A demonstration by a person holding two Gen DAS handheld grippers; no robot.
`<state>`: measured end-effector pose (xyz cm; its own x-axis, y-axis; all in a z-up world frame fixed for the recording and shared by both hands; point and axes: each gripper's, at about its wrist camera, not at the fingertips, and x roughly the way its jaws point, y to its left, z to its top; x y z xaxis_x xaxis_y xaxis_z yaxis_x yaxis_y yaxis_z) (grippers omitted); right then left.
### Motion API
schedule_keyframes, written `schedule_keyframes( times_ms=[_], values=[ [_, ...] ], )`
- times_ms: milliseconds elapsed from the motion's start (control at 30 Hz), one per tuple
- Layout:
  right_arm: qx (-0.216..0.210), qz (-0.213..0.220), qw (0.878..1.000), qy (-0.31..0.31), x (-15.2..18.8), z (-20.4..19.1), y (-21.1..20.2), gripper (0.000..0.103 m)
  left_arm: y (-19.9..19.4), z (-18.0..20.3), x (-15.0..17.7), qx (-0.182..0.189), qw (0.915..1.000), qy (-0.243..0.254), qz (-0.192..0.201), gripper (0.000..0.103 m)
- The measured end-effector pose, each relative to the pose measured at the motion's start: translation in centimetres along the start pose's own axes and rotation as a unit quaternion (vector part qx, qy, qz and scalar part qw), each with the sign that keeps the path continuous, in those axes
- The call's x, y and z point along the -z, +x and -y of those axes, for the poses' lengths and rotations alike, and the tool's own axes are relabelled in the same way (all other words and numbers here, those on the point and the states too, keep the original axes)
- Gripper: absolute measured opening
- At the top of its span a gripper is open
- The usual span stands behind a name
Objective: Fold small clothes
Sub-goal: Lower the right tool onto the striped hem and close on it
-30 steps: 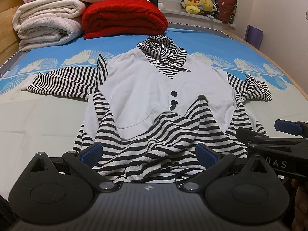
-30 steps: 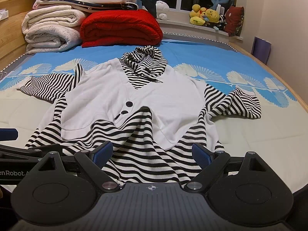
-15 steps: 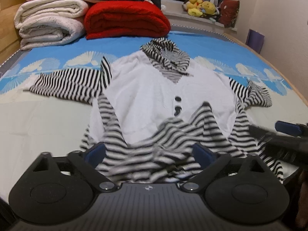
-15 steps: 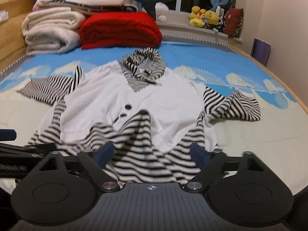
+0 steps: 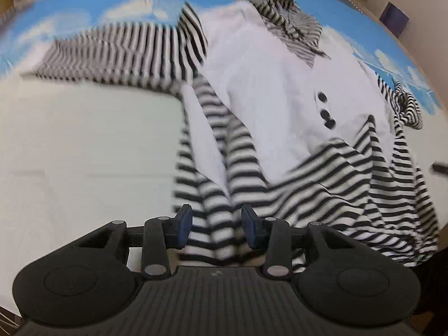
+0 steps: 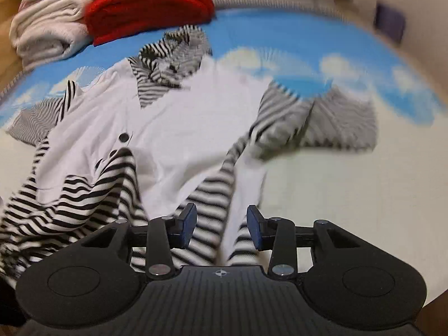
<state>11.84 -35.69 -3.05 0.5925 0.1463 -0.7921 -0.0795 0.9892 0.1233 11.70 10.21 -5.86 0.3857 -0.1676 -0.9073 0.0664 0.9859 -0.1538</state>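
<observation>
A small white hooded top (image 5: 266,84) with black-and-white striped sleeves, hood and hem lies spread face up on the bed. My left gripper (image 5: 217,225) hangs over the hem's left corner. Its jaws are closing, with a fold of striped hem between the blue pads but a gap still showing. The same top (image 6: 182,128) fills the right wrist view. There my right gripper (image 6: 221,225) is at the hem's right corner, jaws closing, with striped and white cloth between the pads and not pinched. The right gripper's tip (image 5: 439,168) peeks in at the left wrist view's right edge.
The bed sheet is blue with white fans at the far end (image 6: 280,36) and pale near me (image 5: 84,154). A folded red blanket (image 6: 148,5) and pale folded blankets (image 6: 47,30) are stacked at the head. A wall with a purple object (image 6: 389,25) runs along the right.
Both grippers moved forward and apart to the hem's two corners and tipped further down. Their jaws narrowed from wide open to about half, now straddling the striped hem.
</observation>
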Motion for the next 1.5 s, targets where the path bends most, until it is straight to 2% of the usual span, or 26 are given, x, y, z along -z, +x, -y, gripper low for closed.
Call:
schedule_keyframes(
  times_ms=[33,100,167,233,367,400,433,467,500,533,600,667,700,767,867,933,1000,1033,1067,1133,1167,1233,1300,1333,1400,1500],
  values=[
    [-0.002,-0.022,1.000,0.002,0.2,0.4,0.9,0.043,0.3,0.4,-0.1,0.006,0.9999,0.011,-0.007,0.049],
    [0.024,-0.074,0.997,-0.011,1.0,0.9,2.9,0.046,0.9,1.1,0.0,0.001,0.9994,0.029,-0.019,0.060],
    [0.041,-0.118,0.992,-0.017,1.8,1.1,4.3,0.047,2.0,1.4,0.5,-0.019,0.9983,0.040,-0.040,0.061],
    [0.034,-0.141,0.989,-0.015,2.6,1.0,5.2,0.048,3.1,1.2,0.7,-0.032,0.9967,0.037,-0.065,0.061],
    [0.042,-0.168,0.984,-0.032,4.1,0.6,6.2,0.048,3.6,0.9,0.8,-0.022,0.9951,0.032,-0.091,0.059],
    [0.039,-0.165,0.985,-0.037,4.2,0.6,6.1,0.036,3.7,1.0,1.0,-0.023,0.9946,0.040,-0.094,0.050],
    [0.029,-0.160,0.986,-0.040,4.2,0.7,5.8,0.011,3.8,1.2,1.2,-0.022,0.9940,0.047,-0.097,0.030],
    [0.022,-0.155,0.987,-0.038,4.3,0.9,5.6,0.005,3.7,1.3,1.4,-0.016,0.9936,0.051,-0.100,0.019],
    [0.017,-0.149,0.988,-0.026,4.3,1.5,5.4,0.004,3.4,1.4,1.5,-0.006,0.9940,0.052,-0.096,0.004],
    [0.017,-0.141,0.990,-0.014,4.1,2.0,5.0,0.004,2.7,1.5,1.5,0.003,0.9955,0.054,-0.078,0.004],
    [0.050,-0.103,0.993,0.013,3.2,3.2,3.8,0.003,1.3,1.6,1.4,0.030,0.9972,0.052,-0.044,0.004],
    [0.087,-0.060,0.993,0.044,2.5,4.9,2.4,0.003,0.4,1.1,1.5,0.044,0.9974,0.046,-0.033,0.004],
    [0.095,-0.053,0.992,0.061,2.4,5.8,2.0,0.003,0.6,0.8,1.8,0.032,0.9975,0.047,-0.042,0.004],
    [0.100,-0.063,0.989,0.088,2.7,6.9,2.1,0.003,1.7,0.5,2.7,-0.021,0.9952,0.063,-0.072,0.004],
    [0.084,-0.111,0.989,0.057,3.7,6.2,3.4,0.006,2.5,0.4,3.5,-0.051,0.9898,0.089,-0.099,0.005],
    [0.096,-0.123,0.988,0.019,4.2,5.1,3.6,0.023,2.3,0.4,3.6,-0.061,0.9893,0.090,-0.097,0.014],
    [0.103,-0.096,0.990,0.006,3.9,4.6,2.7,0.025,0.9,0.4,3.0,-0.048,0.9943,0.075,-0.057,0.020],
    [0.104,-0.064,0.993,0.001,3.6,4.3,1.7,0.027,-0.2,0.4,2.6,-0.039,0.9965,0.069,-0.027,0.029],
    [0.101,-0.036,0.994,-0.004,3.3,4.2,0.8,0.028,-1.5,0.6,2.3,-0.024,0.9974,0.067,0.011,0.032],
    [0.080,0.017,0.996,-0.024,2.8,3.3,-0.9,0.029,-3.2,1.3,1.9,0.028,0.9951,0.073,0.061,0.032],
    [0.056,0.036,0.997,-0.040,2.8,2.4,-1.5,0.029,-3.5,1.9,1.8,0.058,0.9926,0.081,0.070,0.032],
    [-0.001,0.046,0.996,-0.074,3.1,0.6,-2.1,0.036,-3.3,3.6,2.1,0.106,0.9862,0.117,0.051,0.032],
    [-0.063,0.017,0.991,-0.118,3.8,-1.6,-1.3,0.044,-2.4,5.7,3.1,0.107,0.9796,0.169,0.018,0.032],
    [-0.078,-0.001,0.987,-0.144,4.2,-2.6,-0.8,0.044,-1.7,6.8,3.8,0.097,0.9743,0.203,0.003,0.032],
    [-0.078,-0.035,0.975,-0.207,5.5,-4.6,0.4,0.045,-0.6,8.0,5.0,0.084,0.9649,0.248,-0.022,0.038],
    [-0.051,-0.065,0.958,-0.275,6.8,-7.1,2.2,0.049,1.5,8.4,6.0,0.050,0.9586,0.278,-0.040,0.038]
  ],
)
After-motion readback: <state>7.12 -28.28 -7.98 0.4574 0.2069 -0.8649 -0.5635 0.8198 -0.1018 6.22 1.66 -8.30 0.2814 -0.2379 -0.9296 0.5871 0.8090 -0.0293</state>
